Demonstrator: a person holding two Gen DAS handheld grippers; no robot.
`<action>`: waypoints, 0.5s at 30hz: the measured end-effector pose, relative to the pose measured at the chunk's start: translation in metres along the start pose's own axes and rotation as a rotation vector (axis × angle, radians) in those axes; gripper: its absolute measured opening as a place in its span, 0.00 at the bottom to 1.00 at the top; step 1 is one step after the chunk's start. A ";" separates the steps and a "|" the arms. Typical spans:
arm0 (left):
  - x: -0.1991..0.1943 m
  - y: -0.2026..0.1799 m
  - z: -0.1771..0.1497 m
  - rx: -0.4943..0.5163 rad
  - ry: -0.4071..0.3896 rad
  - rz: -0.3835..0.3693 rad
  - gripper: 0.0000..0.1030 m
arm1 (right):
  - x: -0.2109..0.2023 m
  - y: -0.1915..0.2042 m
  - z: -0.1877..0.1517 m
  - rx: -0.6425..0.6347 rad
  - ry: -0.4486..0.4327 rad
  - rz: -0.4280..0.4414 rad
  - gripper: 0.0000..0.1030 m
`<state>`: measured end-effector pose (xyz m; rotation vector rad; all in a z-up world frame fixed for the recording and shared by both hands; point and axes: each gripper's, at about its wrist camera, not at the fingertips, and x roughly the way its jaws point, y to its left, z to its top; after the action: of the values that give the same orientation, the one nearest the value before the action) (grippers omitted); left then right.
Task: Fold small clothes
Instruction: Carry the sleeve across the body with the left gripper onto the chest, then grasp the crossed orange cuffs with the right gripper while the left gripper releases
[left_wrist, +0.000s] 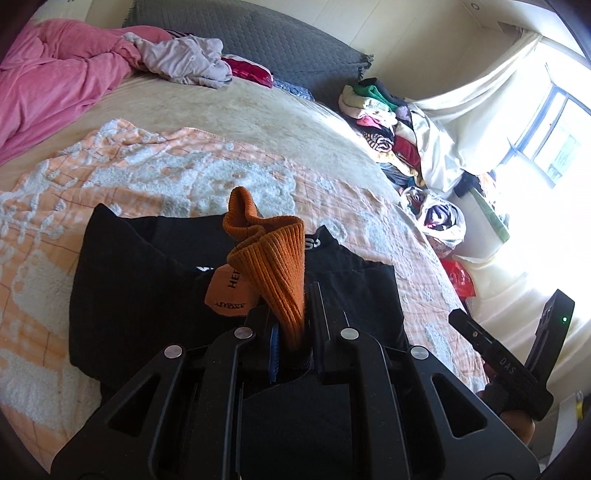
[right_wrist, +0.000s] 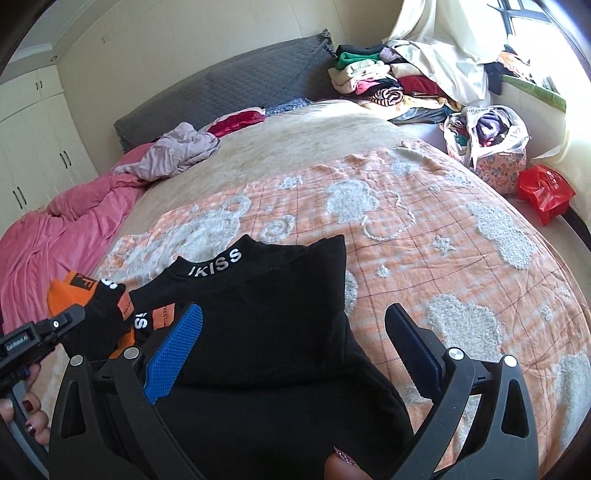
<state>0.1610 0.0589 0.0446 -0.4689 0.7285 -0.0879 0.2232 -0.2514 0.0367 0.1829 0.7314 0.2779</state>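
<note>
- One folded black garment (right_wrist: 266, 317) is seen near, on the orange blanket (right_wrist: 424, 236).
- One orange-and-black sock (left_wrist: 273, 266) is counted.
- Two grippers are seen: left gripper (left_wrist: 291, 314), right gripper (right_wrist: 291, 354).
- One pink duvet (right_wrist: 55, 243) is seen far left.
- One clothes pile (right_wrist: 384, 85) and one red bag (right_wrist: 543, 192) are counted far right.

"KISS" on black garment collar (right_wrist: 218, 263); "DAS" on right tongs (left_wrist: 508, 363).
</note>
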 end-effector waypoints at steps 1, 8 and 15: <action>0.004 -0.002 -0.003 0.009 0.009 0.000 0.07 | 0.000 -0.002 0.001 0.007 -0.001 -0.001 0.96; 0.025 -0.015 -0.020 0.045 0.088 -0.055 0.09 | 0.000 -0.012 0.003 0.043 -0.002 -0.008 0.96; 0.023 -0.006 -0.026 0.015 0.113 -0.085 0.33 | 0.011 0.000 -0.005 0.009 0.034 0.009 0.96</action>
<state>0.1614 0.0381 0.0167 -0.4839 0.8181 -0.2007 0.2283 -0.2475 0.0262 0.1903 0.7655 0.2868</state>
